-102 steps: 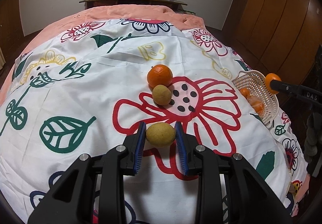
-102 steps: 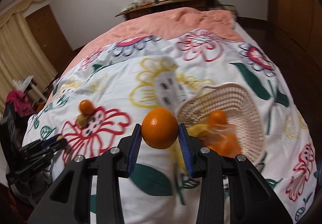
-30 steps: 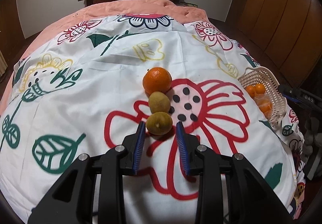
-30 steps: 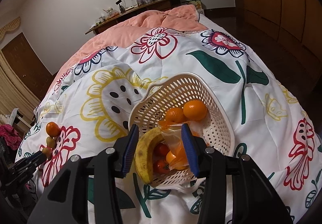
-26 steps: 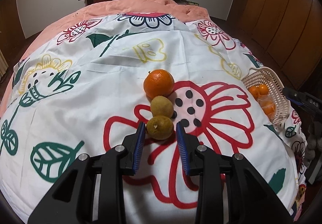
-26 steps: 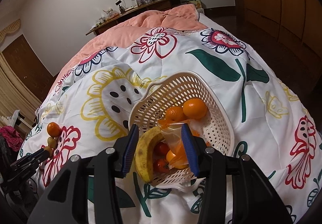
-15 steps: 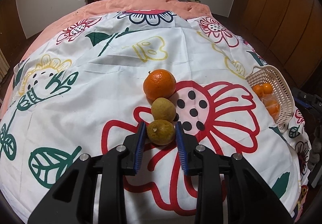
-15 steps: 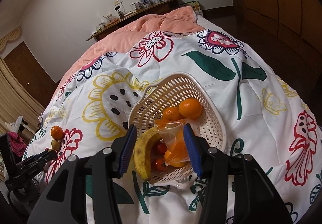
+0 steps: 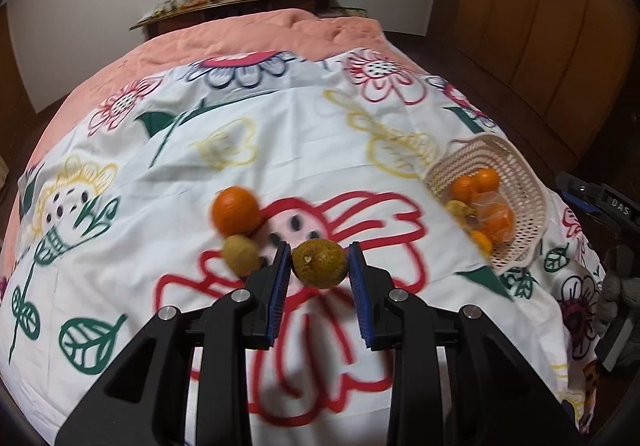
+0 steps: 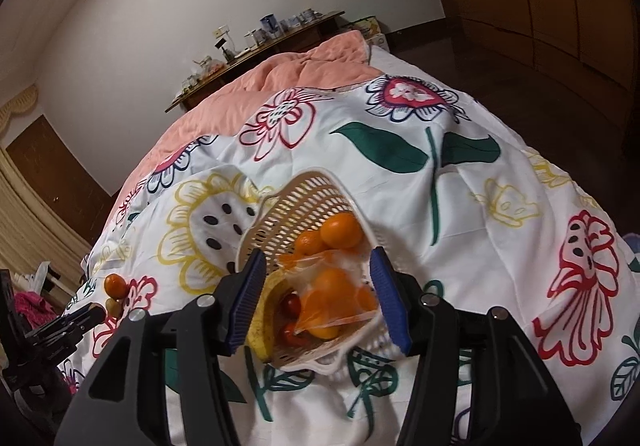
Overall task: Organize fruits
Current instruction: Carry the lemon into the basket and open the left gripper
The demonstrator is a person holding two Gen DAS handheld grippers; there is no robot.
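Olive-green fruit (image 9: 319, 263) is clamped in my left tongs (image 9: 319, 274), lifted off the bed's middle. Carry it level to the basket (image 9: 528, 197) at the bed's right edge. My right tongs (image 10: 318, 298), jaws just widening and empty, hover over the basket.

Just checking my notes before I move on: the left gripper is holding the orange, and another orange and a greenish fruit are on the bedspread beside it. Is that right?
Not quite. The left gripper is shut on a greenish-brown fruit, not an orange, as the left wrist view shows. The rest holds: an orange and another greenish fruit lie on the bedspread beside it.
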